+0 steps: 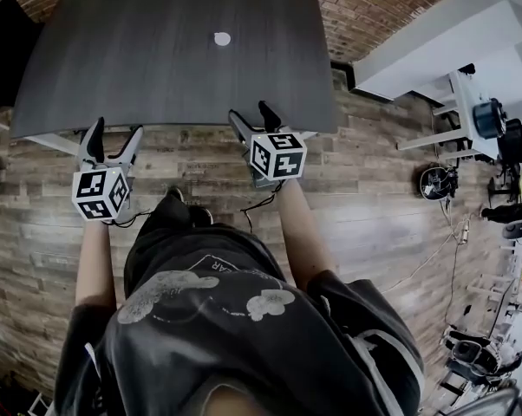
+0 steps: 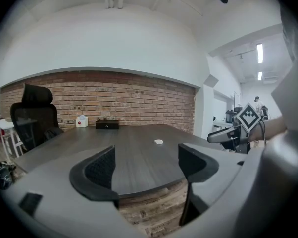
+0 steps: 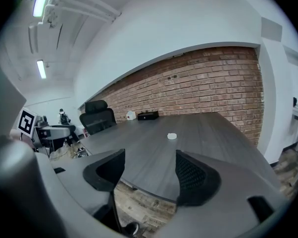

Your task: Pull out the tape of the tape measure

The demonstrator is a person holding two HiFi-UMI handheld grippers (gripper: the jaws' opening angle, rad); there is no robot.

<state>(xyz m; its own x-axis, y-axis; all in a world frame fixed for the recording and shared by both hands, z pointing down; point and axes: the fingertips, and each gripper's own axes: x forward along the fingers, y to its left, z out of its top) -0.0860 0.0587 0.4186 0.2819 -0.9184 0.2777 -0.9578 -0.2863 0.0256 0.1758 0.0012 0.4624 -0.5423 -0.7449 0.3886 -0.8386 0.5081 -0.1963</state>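
Your left gripper (image 1: 115, 130) and right gripper (image 1: 250, 113) are hovering at the near edge of the table (image 1: 157, 68), both with jaws spread and gripping nothing. The small white tape measure (image 1: 222, 38) is lying farther out on the tabletop, well apart from both

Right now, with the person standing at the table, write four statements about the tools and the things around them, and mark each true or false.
1. The left tool is open and empty. True.
2. The right tool grips the tape measure. False: that tool is open and empty, and the tape measure lies alone on the table, apart from both tools.
3. A black box stands at the table's far end. True.
4. The chair stands at the table's right side. False: it stands at the left side.
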